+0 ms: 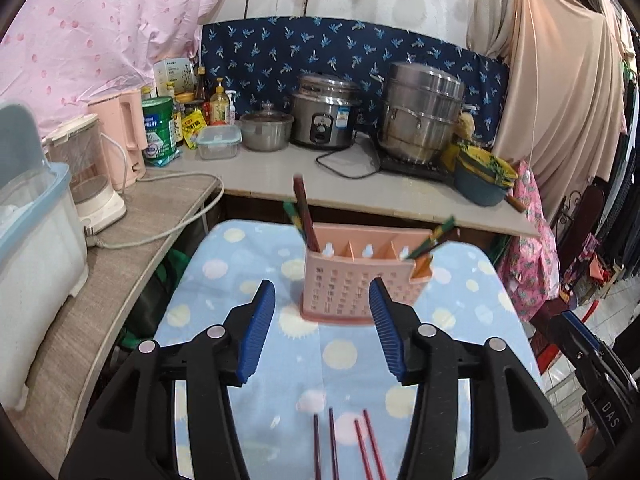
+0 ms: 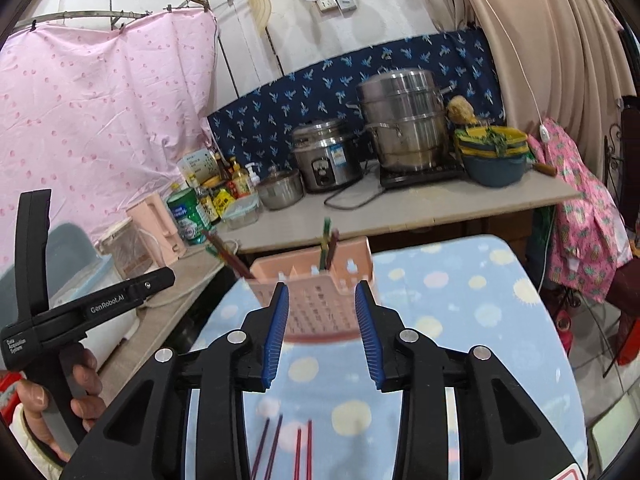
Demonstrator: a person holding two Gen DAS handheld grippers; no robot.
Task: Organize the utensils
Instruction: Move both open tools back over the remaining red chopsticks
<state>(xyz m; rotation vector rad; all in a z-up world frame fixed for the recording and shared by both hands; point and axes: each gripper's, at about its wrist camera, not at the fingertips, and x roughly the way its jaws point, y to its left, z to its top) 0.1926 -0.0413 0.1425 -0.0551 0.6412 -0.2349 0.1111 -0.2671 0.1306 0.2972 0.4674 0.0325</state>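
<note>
So, left wrist view:
Holder: pink utensil holder [image 1: 352,280] is seen upright on the dotted blue cloth [image 1: 224,280], w/ compartments.
Done: dark chopsticks [image 1: 306,216] are stood in the left end compartment; green-tipped chopsticks [image 1: 430,240] are leaned in the right end.
Left: four chopsticks on the cloth [image 1: 344,444] are not yet picked up, lying near the cam.
Left gripper [image 1: 322,328]: fingers spread, nothing held.

Right wrist view:
Right gripper [image 2: 321,330]: fingers apart, nothing gripped; holder is framed betw. them, not touched.
Progress: judged approx. half done; middle compartments' contents can't be told.
</note>
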